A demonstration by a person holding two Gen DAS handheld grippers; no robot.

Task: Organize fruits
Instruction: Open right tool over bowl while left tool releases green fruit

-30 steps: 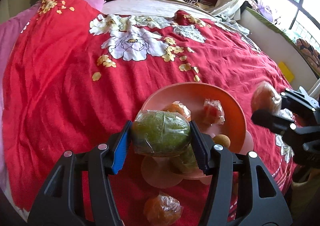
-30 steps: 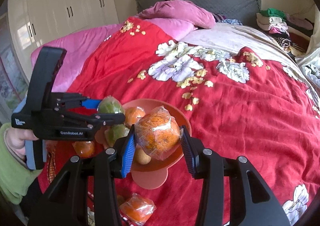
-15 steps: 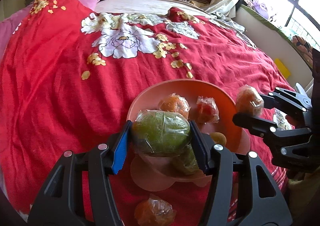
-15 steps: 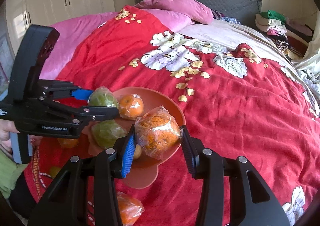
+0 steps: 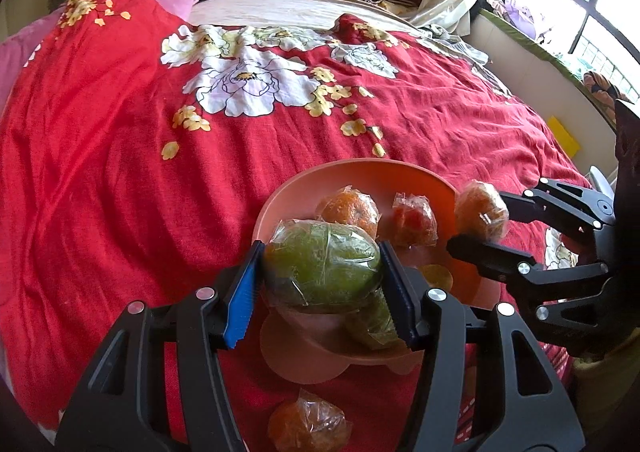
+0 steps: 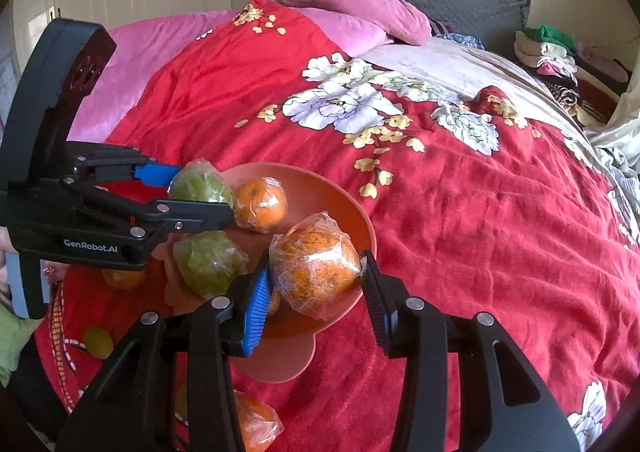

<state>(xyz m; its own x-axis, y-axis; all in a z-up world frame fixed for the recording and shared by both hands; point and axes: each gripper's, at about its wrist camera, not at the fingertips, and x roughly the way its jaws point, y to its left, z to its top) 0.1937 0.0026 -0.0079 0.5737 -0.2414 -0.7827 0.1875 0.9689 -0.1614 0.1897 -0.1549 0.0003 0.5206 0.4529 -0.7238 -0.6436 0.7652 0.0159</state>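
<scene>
Both grippers hover over the pink bowl [image 5: 280, 196], each pinching one plastic-wrapped fruit. The left gripper [image 5: 322, 268] clamps a green fruit [image 5: 320, 264] above the near rim; the right gripper [image 6: 316, 276] clamps an orange fruit [image 6: 314, 272] above the opposite rim. Risk: the slick, crinkled film could slip between the pads, or a release so close to the rim could send either fruit rolling onto the red bedspread [image 5: 120, 172]. Below the fingers, the bowl already holds wrapped fruit, apparently an orange [image 5: 348, 208] and a second green one [image 6: 208, 264].
</scene>
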